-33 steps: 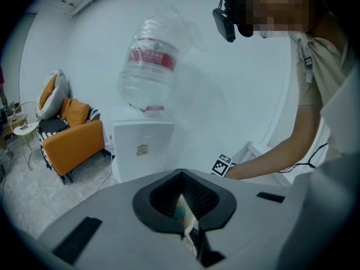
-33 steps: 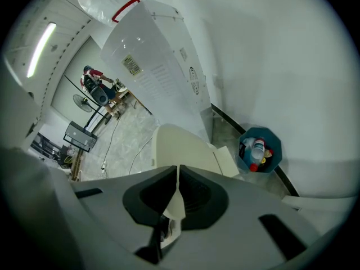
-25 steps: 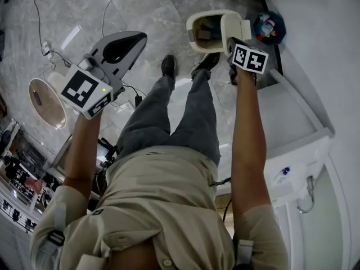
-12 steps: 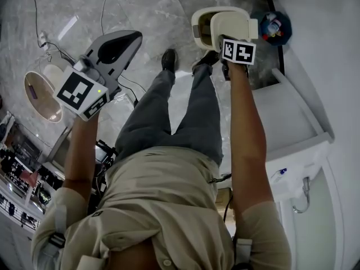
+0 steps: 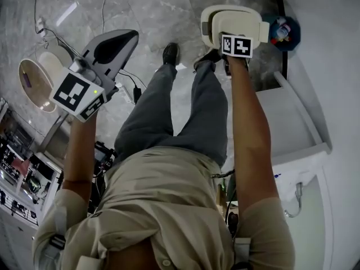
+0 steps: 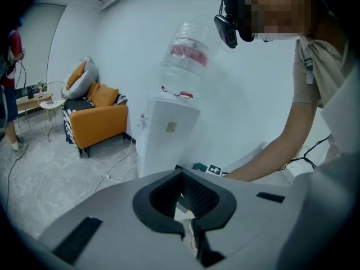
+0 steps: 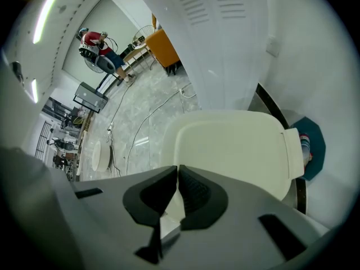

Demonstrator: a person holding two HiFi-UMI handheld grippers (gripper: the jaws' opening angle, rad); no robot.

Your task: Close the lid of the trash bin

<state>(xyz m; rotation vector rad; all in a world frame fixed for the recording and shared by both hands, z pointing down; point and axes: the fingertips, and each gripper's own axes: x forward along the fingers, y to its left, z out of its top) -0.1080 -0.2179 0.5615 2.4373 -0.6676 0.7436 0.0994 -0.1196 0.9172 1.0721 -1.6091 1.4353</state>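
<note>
- Your right tool [image 7: 178, 169] has its two black pads pressed together at the tips, with nothing between them.
- It points down at the cream lid [image 7: 230, 148] of the trash bin [image 5: 206, 27]. From the right gripper view you cannot tell whether the tips touch the lid or sit just above it.
- In the head view the lid [image 5: 241, 19] lies flat over the bin, and only a strip of the bin's rim shows along its left side.
- The bin stands on the marble floor [image 5: 146, 10] just ahead of your right shoe, next to a teal container [image 5: 284, 31] by the wall.
- Your left tool [image 6: 181, 173] is also closed and empty. You hold it well away from the bin, facing a white water dispenser [image 6: 169, 134].
</note>
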